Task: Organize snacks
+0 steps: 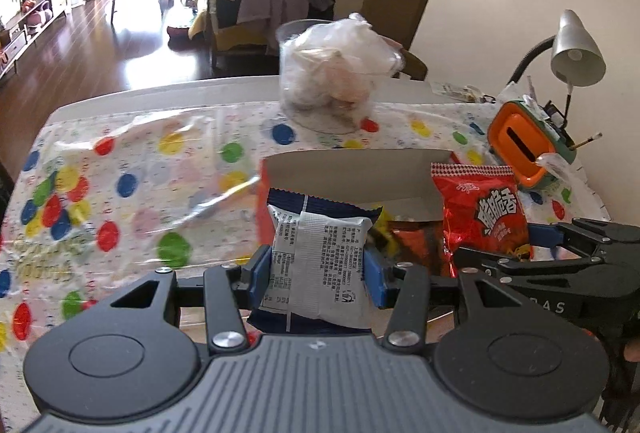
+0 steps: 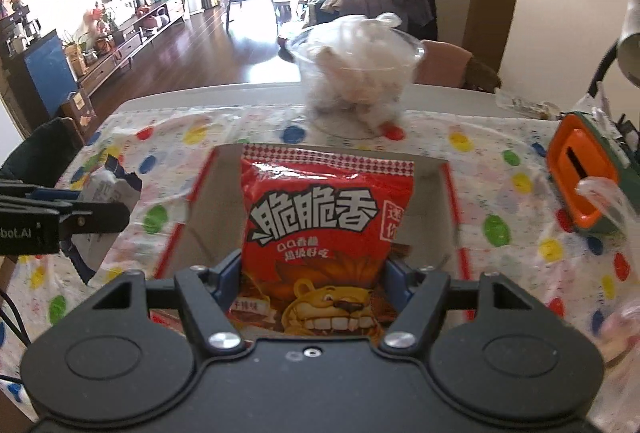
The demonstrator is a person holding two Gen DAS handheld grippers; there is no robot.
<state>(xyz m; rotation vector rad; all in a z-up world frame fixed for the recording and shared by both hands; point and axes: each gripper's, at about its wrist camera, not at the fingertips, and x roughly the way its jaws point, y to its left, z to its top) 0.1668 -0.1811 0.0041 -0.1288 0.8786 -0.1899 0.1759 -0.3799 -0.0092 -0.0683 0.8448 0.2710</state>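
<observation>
- Left wrist view: we hold a white-and-navy snack packet (image 1: 320, 265) clamped between the blue pads of the left gripper (image 1: 318, 275), printed back side toward the camera, packet upright.
- Right wrist view: the red snack bag (image 2: 326, 229) with the cartoon lion sits pinched between the jaws of the right gripper (image 2: 316, 283), face toward the camera, also upright.
- Both packs hang above the open cardboard box (image 2: 432, 173), which lies on the tabletop (image 1: 168, 169) and already shows other wrappers inside.
- Our read: each pack is gripped low on its body so it stays vertical and can drop into the box edge-first; next step looks like lowering and releasing.
- Pose: both grippers tilt downward toward the box, side by side; the right one shows at the right edge of the left view, close by.
- Beyond the box: a clear plastic tub (image 2: 356, 81) with bagged contents stands at the far tabletop edge, an orange holder (image 2: 580, 177) and desk lamp (image 1: 576, 53) to the right.
- Risk: the thin film cover on the tabletop could snag.
</observation>
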